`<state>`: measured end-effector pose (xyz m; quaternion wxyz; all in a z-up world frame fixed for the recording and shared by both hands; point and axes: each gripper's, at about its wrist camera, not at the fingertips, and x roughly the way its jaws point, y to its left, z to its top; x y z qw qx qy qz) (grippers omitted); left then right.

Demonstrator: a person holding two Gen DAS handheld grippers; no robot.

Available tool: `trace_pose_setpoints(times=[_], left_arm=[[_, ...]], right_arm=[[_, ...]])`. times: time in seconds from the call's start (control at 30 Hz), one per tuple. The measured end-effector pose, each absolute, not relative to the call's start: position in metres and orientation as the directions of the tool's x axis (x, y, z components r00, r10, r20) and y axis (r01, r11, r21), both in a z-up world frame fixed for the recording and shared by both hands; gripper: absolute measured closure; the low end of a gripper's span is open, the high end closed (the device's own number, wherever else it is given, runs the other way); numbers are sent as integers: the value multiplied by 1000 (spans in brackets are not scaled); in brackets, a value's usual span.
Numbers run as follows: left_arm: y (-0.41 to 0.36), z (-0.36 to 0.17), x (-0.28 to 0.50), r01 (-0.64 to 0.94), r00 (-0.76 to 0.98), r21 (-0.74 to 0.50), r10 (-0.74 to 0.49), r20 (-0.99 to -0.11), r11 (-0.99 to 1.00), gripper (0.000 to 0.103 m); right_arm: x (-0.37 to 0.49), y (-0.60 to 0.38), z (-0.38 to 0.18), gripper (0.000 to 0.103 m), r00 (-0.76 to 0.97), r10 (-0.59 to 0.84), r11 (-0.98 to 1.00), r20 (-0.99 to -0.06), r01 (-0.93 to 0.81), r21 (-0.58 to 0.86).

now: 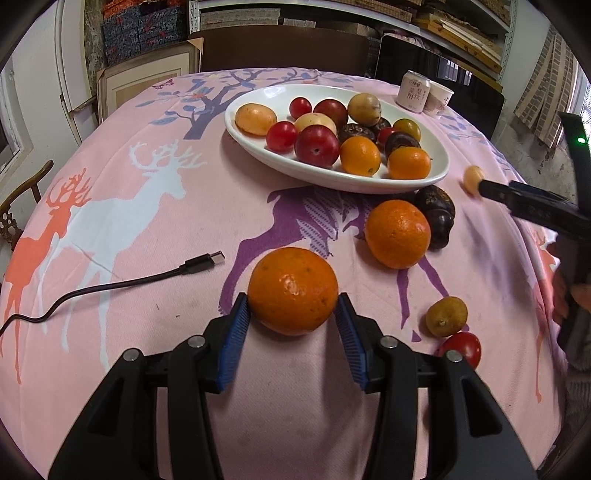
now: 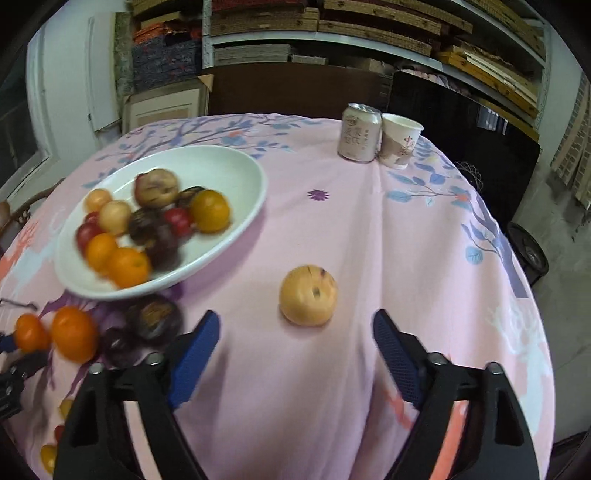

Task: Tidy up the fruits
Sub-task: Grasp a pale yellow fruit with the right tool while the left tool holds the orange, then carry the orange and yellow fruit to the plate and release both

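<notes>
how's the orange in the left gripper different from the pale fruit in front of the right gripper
The orange is deep orange with glossy, pitted skin; the pale fruit is yellowish, matte, with a dark dimple. The orange sits clamped between the left gripper pads; the pale fruit lies free ahead of the right gripper, whose jaws stand wide and touch nothing. Both are round and rest on the pink tablecloth, outside the white dish.

Shelving (image 2: pixel 369 33) stacked with boards behind table; white wall (image 1: pixel 37 74) left.

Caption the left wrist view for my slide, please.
Left gripper clamps an orange on the pink tablecloth, near the white fruit dish.
</notes>
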<state>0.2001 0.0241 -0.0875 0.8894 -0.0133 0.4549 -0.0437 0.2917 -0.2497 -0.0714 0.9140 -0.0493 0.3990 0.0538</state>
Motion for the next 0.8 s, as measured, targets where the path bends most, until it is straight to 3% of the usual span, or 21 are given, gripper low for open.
trace_pose_setpoints(times=[0.2,0.3,0.37,0.4,0.67,0.8], left_arm=[[23,-88,202,71,581,-52,-84,-810,996,53],[22,-88,202,71,581,-55,-86,-810,996,53],[21,-89,203,72,580,-54,-85,-810,996,53],[21,-89,203,73,580,-53,-86,-810,996,52],[22,-88,204,81,578,-70,-104,-810,994,52],[27,-87,206,78,580,-99,-126,-805,992,58]], right_arm=[[327,-259,-83,41,657,120,990,-744,-139,37],[340,-258,-84,43,661,119,990,-741,-137,37],[346,-260,-89,53,654,115,991,-748,-129,39],[347,-263,-94,62,644,125,991,-755,-122,60],[335,-272,-94,63,645,147,989,-750,-107,102],[315,-268,-85,63,657,197,980,-728,-125,153]])
